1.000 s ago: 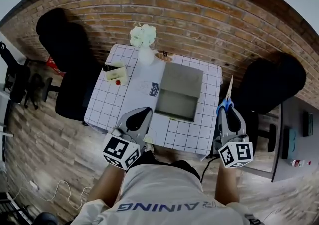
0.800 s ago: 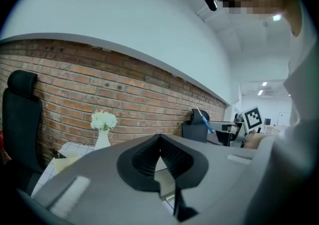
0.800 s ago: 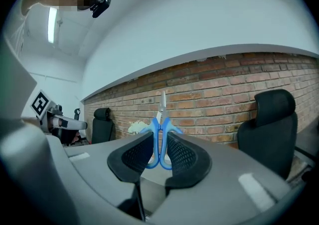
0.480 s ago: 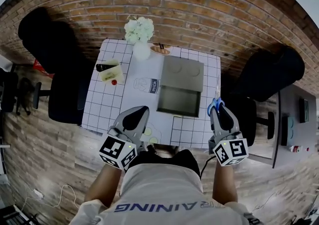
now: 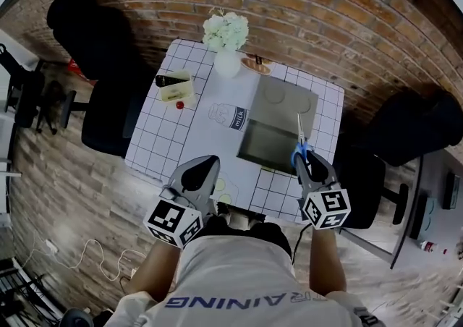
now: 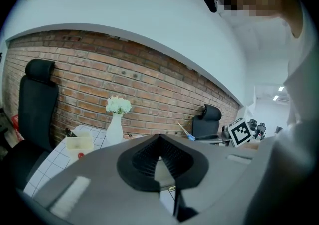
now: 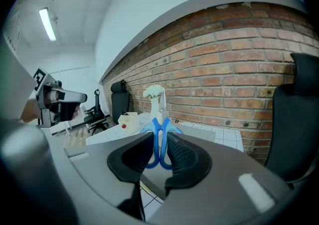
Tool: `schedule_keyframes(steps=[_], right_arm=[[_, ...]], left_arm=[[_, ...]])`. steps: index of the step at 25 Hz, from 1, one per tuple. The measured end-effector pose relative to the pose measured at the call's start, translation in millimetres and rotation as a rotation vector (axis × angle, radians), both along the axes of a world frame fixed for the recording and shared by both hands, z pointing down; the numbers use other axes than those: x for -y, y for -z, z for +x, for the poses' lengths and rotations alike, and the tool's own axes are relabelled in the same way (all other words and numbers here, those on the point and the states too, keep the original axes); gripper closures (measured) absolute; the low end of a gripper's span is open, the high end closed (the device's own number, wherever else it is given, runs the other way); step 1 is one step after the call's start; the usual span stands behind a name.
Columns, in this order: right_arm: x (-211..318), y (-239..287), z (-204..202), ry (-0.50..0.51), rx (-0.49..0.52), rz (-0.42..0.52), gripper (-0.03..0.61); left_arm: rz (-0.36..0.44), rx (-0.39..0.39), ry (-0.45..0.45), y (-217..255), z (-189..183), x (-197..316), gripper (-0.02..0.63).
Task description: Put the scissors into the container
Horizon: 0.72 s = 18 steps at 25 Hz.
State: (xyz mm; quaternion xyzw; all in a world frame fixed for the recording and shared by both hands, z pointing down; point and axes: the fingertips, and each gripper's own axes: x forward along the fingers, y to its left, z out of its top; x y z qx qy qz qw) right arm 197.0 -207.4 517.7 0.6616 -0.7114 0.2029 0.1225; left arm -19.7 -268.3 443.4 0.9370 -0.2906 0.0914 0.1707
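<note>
Blue-handled scissors are held by their handles in my right gripper, which is shut on them. The blades point away from me over the near right part of the grey container; its lid lies open behind it. In the right gripper view the scissors stand upright between the pads, with the container beyond. My left gripper hovers at the table's near edge, left of the container. It is shut and holds nothing, as its own view shows.
On the white grid tablecloth stand a vase of white flowers, a small beige box and a red ball. Black chairs stand at the left and right. A brick wall runs behind.
My right gripper has carried the scissors leftward, from beside the table's right edge to over the container. The left gripper has hardly moved.
</note>
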Motion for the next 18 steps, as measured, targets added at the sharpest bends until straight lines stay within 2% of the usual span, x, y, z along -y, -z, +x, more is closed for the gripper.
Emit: schedule_keyframes(steps=[2,12,15,18], right_arm=[[6,-18,-1,0.039,0.007,-0.049,0.474],[18,-134,-26,0.274,-0.013,-0.419,0.474],[18,-158,-30,0.330,-0.052,-0.488,0.474],[21,-176,-26,0.339,-0.076,-0.539,0.474]], left_arm=[[-0.010,0.004,0.036,-4,0,-1,0.614],[-0.035,0.029,0.156,-13,-13,-10,0.614],[-0.044,0.038,0.191,-16,-20,-12,0.614],[-0.048,0.041,0.228,-17,-26,-12,0.614]])
